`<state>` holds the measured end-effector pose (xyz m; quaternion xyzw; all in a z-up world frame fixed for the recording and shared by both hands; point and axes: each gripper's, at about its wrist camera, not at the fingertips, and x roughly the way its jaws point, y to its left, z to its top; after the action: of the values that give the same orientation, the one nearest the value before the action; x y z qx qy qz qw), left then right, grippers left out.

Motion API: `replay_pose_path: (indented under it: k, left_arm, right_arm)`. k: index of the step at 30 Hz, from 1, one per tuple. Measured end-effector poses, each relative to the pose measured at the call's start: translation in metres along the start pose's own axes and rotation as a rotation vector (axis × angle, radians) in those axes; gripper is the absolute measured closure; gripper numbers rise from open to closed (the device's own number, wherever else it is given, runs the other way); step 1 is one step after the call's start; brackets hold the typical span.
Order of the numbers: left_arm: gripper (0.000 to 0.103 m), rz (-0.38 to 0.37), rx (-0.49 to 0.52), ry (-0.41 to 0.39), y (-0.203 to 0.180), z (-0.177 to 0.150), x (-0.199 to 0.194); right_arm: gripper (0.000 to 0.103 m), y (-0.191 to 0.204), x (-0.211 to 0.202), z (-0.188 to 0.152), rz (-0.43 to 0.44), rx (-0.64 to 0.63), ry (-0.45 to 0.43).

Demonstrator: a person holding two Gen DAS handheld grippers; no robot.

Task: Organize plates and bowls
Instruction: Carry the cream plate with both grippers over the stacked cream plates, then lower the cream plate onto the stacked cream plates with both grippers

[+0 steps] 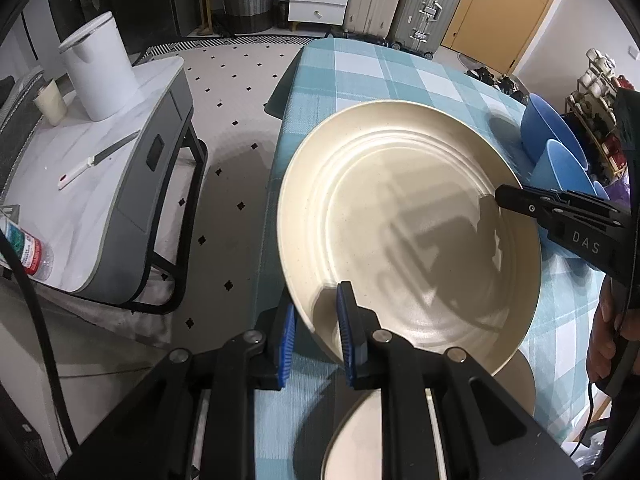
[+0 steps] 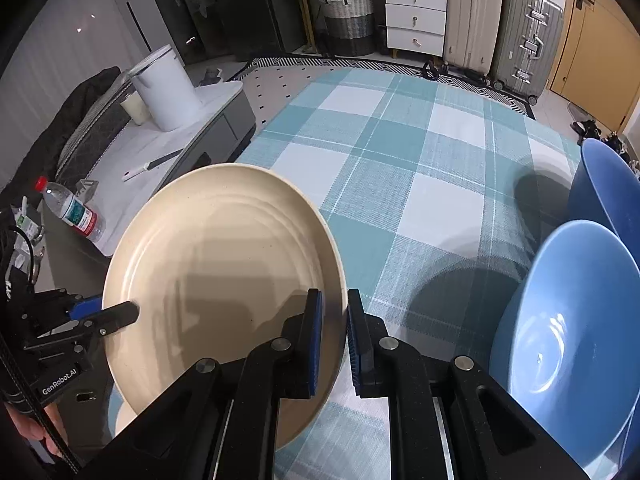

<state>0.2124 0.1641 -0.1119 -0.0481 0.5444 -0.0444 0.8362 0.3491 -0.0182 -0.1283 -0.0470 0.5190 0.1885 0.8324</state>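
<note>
A cream plate (image 1: pixel 408 232) is held tilted above the checked tablecloth (image 2: pixel 400 168), its rim clamped by the left gripper (image 1: pixel 316 332) and the right gripper (image 2: pixel 334 340); blue bowls (image 2: pixel 568 340) stand beside it.

White canister (image 1: pixel 100 68), cup (image 1: pixel 50 102), knife (image 1: pixel 98 160), bottle (image 2: pixel 72 212) on side table (image 1: pixel 80 216); suitcases (image 2: pixel 504 20), basket (image 2: pixel 348 24) behind.

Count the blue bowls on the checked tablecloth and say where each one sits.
2 clearly show: a near blue bowl at the table's right edge, and a far blue bowl just behind it. A blue sliver below the near one may be a third, mostly hidden.
</note>
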Motion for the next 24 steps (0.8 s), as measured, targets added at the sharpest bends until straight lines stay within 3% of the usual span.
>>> replay_pose_path:
  k: [24]
  left_arm:
    - [0.084, 0.044, 0.014, 0.013, -0.01, -0.057, -0.018]
  right_arm:
    - [0.091, 0.026, -0.034, -0.057, 0.003, -0.045, 0.0]
